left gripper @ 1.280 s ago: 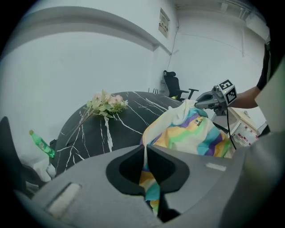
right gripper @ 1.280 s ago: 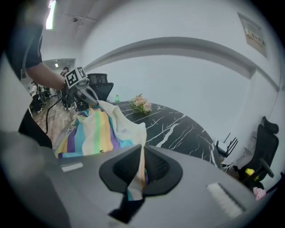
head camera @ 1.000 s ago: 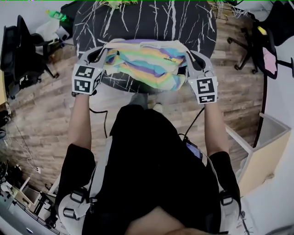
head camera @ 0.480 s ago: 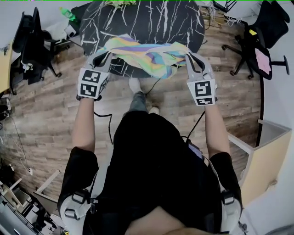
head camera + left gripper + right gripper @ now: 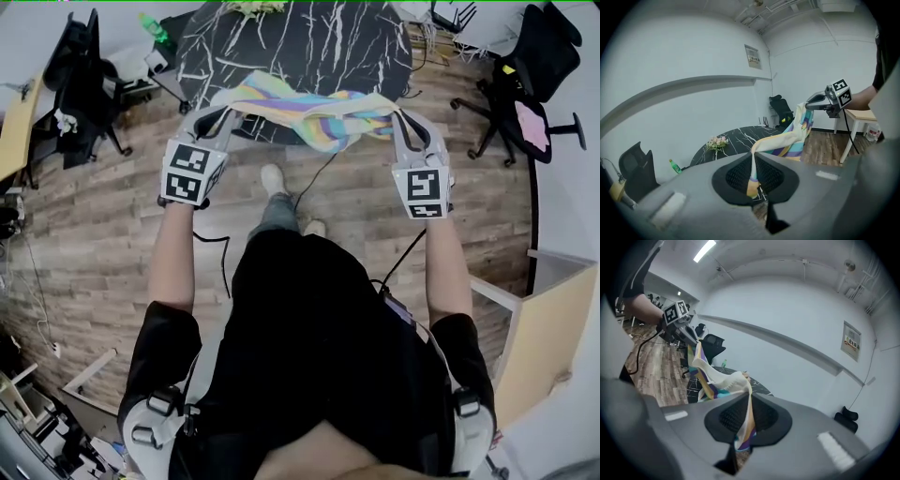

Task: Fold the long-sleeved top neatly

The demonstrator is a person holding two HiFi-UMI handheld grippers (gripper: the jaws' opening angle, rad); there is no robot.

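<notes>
One round black marble desk (image 5: pixel 309 42) stands on a wood floor (image 5: pixel 94 244). A pastel-striped long-sleeved top (image 5: pixel 314 108) hangs stretched in the air by the desk's near edge. The left hand-held gripper (image 5: pixel 228 112) and the right hand-held gripper (image 5: pixel 400 116) each clamp one end of the cloth.

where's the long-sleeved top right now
Top centre of the head view: the striped top hangs stretched between the left gripper and the right gripper, both shut on it, by the near edge of the black marble table.
</notes>
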